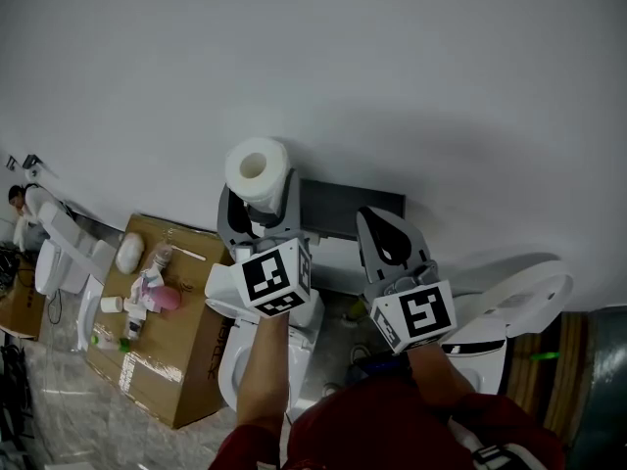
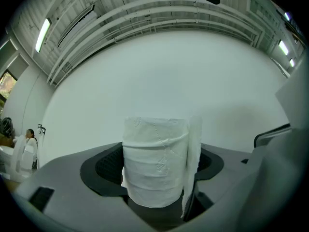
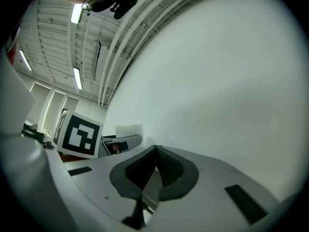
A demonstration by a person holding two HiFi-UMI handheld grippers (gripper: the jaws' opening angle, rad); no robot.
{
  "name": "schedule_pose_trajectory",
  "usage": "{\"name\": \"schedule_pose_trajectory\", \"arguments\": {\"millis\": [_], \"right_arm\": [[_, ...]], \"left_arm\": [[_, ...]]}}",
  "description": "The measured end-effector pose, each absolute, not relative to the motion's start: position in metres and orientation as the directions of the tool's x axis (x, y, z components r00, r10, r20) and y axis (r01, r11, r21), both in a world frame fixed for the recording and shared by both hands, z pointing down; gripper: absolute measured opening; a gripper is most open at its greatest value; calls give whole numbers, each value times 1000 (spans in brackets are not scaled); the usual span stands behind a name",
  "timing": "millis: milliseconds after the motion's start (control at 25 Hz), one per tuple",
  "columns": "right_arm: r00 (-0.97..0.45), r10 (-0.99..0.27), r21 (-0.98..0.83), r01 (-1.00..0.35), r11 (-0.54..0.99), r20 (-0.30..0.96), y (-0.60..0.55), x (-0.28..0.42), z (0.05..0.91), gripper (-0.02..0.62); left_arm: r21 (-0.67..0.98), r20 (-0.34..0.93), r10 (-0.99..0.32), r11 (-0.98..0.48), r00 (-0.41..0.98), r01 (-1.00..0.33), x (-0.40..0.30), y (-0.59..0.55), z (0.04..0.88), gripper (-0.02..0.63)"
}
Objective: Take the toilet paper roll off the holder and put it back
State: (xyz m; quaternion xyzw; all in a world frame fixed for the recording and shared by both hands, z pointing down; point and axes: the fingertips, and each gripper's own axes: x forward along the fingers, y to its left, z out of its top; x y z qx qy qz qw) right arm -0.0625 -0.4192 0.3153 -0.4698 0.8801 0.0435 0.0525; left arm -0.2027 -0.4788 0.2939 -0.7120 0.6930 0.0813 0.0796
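Centre frame, the left gripper point(image 1: 260, 204) clamps the upright roll point(image 1: 258, 169) between wide-set jaws, against a white wall point(image 1: 411, 76). Just right of the roll is the dark holder point(image 1: 351, 209). At its lower right, the right gripper point(image 1: 390, 245) has its jaws pressed together.

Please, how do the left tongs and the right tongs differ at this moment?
The left tongs stand wide apart; the right tongs are closed together. The left tongs grip a toilet paper roll standing upright between them; the right tongs hold nothing. Both point toward the plain white wall.
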Motion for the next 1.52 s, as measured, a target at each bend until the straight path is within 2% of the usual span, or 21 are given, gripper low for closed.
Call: {"name": "schedule_pose_trajectory", "arguments": {"millis": [320, 920, 1360, 1520], "right_arm": [[-560, -821, 20, -827, 561, -116, -426, -63, 324, 8], [-562, -817, 15, -825, 565, -128, -426, -63, 320, 8], [-559, -818, 16, -827, 562, -138, -424, -62, 318, 8], [-560, -817, 17, -826, 564, -139, -423, -63, 316, 8]], "left_arm": [[17, -152, -988, 5, -8, -1000, -208, -504, 330, 420], [-14, -129, -992, 11, -9, -1000, -206, -505, 335, 420], [-44, -154, -988, -24, 31, -999, -200, -496, 304, 422], [-67, -199, -979, -21, 34, -998, -199, -482, 281, 422]]}}
